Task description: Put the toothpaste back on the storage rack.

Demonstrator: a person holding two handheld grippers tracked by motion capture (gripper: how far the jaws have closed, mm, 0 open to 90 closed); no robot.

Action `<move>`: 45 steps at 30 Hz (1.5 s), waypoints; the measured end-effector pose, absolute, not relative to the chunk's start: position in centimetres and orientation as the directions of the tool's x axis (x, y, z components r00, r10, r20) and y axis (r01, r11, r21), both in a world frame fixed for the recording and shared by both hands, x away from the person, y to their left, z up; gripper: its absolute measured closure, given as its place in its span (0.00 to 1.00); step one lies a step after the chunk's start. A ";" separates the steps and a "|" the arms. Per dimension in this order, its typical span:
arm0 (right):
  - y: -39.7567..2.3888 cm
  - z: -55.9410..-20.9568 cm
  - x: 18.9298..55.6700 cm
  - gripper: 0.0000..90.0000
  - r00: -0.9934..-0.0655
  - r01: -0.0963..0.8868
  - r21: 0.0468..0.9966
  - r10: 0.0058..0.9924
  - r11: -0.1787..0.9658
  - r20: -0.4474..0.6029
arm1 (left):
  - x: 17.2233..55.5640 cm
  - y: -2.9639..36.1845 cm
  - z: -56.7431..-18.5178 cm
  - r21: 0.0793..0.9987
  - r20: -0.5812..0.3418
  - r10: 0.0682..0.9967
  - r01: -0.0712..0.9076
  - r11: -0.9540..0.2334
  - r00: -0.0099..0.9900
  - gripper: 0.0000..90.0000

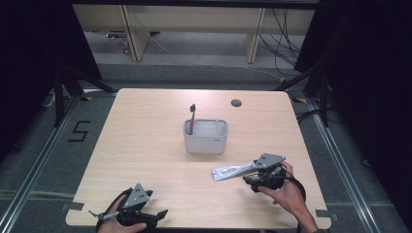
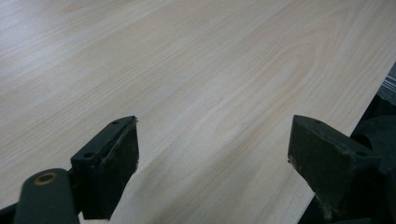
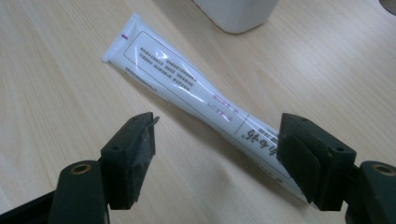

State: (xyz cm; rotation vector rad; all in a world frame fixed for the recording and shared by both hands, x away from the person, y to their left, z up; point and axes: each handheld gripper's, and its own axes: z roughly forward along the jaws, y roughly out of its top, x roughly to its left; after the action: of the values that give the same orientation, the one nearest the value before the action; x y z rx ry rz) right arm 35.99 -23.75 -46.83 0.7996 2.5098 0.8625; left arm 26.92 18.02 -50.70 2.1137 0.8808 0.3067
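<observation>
A white toothpaste tube (image 1: 232,171) with printed text lies flat on the wooden table (image 1: 145,131), in front of and to the right of a pale grey bin (image 1: 205,141). A dark-headed, red-handled toothbrush (image 1: 192,116) stands in the bin's left corner. My right gripper (image 1: 252,175) is at the tube's right end. In the right gripper view its jaws stand open (image 3: 217,140). The tube (image 3: 187,88) runs slantwise between them, its near end beside the right jaw and apart from the left one. My left gripper (image 1: 145,213) rests near the table's front edge, open (image 2: 215,144) over bare wood.
A round cable hole (image 1: 236,103) sits near the table's far edge. The bin's base (image 3: 238,14) stands just beyond the tube's flat end. The table's edge (image 2: 359,121) runs close past the left gripper's right jaw. Desk legs and cables stand on the floor beyond.
</observation>
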 end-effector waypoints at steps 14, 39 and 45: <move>-22.4 -47.0 38.5 0.37 -0.807 0.386 0.572 0.565 0.724 -0.170 | 27.0 18.0 -50.8 0.762 -0.080 0.687 0.489 -0.425 0.722 0.18; -21.0 -47.3 41.3 0.41 -0.875 0.337 0.455 0.453 0.824 -0.171 | 27.0 18.0 -50.8 0.765 -0.083 0.682 0.486 -0.424 0.726 0.18; -20.9 -47.6 41.6 0.44 -0.887 0.329 0.447 0.434 0.832 -0.155 | 27.0 18.0 -50.8 0.764 -0.084 0.682 0.486 -0.424 0.727 0.18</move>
State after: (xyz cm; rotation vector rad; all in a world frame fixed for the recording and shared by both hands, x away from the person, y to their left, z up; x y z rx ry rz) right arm 41.63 -20.92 -47.58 0.5861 2.7632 0.6079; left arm 26.99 17.99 -50.78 2.1064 0.8815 0.3032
